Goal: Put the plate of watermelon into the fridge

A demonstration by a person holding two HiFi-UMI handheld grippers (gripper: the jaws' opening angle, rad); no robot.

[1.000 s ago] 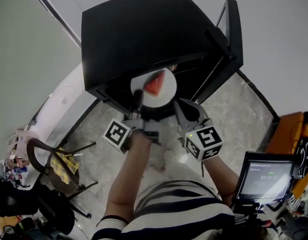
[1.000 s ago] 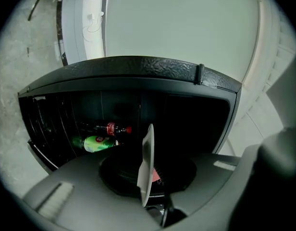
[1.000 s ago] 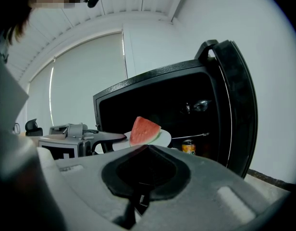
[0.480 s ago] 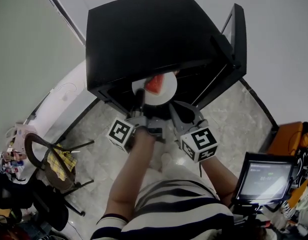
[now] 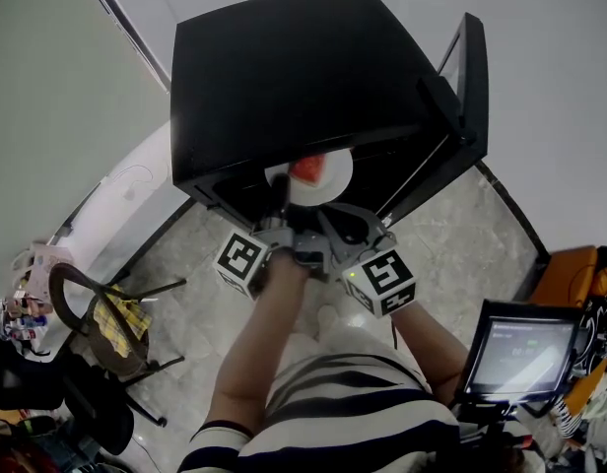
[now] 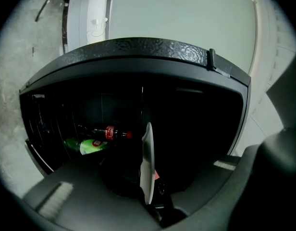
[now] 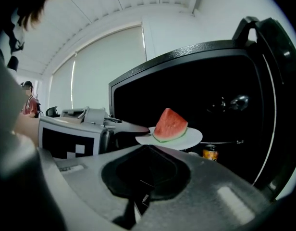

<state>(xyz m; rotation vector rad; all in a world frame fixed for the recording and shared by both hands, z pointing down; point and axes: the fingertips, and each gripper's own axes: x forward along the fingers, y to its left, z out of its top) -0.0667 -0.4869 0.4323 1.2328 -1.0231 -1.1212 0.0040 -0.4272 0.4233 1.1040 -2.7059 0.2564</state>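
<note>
A white plate (image 5: pixel 331 175) carrying a red watermelon wedge (image 5: pixel 307 168) sits at the mouth of the open black fridge (image 5: pixel 284 77). My left gripper (image 5: pixel 278 209) is shut on the plate's near rim; in the left gripper view the plate (image 6: pixel 147 165) stands edge-on between the jaws (image 6: pixel 151 202). My right gripper (image 5: pixel 335 227) hangs just right of the left one, below the plate, shut and empty. In the right gripper view the plate (image 7: pixel 186 139) and wedge (image 7: pixel 169 124) float before the dark fridge interior, with the right gripper (image 7: pixel 138 201) below them.
The fridge door (image 5: pixel 466 87) stands open at the right. Inside lie a cola bottle (image 6: pixel 109 133), a green bottle (image 6: pixel 88 146) and a can (image 7: pixel 210 153). A chair (image 5: pixel 116 328) is at the left and a monitor (image 5: pixel 520 355) at the lower right.
The plate has moved forward, deeper under the fridge's top edge, carried by my left gripper. My right gripper has shifted left, closer to the left one.
</note>
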